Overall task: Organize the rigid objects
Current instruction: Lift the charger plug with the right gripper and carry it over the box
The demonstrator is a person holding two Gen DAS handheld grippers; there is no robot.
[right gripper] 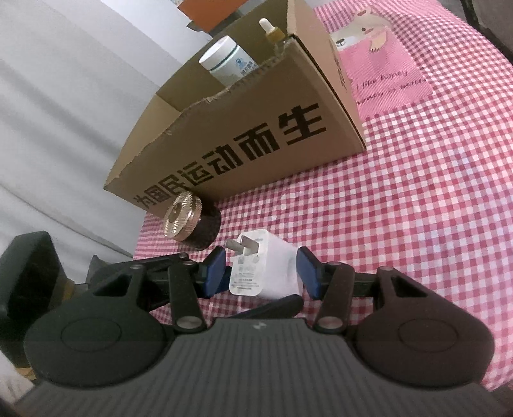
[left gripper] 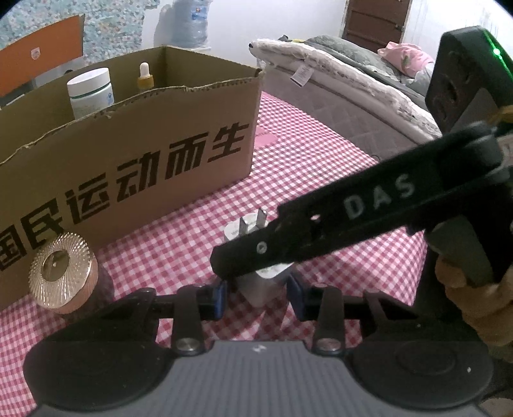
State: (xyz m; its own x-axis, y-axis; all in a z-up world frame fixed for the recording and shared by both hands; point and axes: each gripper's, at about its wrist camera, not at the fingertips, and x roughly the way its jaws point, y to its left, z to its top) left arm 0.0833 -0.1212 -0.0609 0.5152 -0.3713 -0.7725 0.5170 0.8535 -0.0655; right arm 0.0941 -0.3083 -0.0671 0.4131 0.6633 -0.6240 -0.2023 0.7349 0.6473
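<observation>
While both jaws clamp it, the white charger (right gripper: 266, 272) (prongs up) sits between their pads.

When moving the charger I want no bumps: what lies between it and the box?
Only bare cloth separates charger from box; the jar stands aside. Both wrist views show it.

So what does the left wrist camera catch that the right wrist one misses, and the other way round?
Only the left wrist view shows a bed and a big water bottle behind. Only the right wrist view shows a pink cartoon patch on the cloth. Both show the cardboard box holding a white jar and dropper bottle, the gold-lidded jar beside it, and the white charger on the checked cloth.
</observation>
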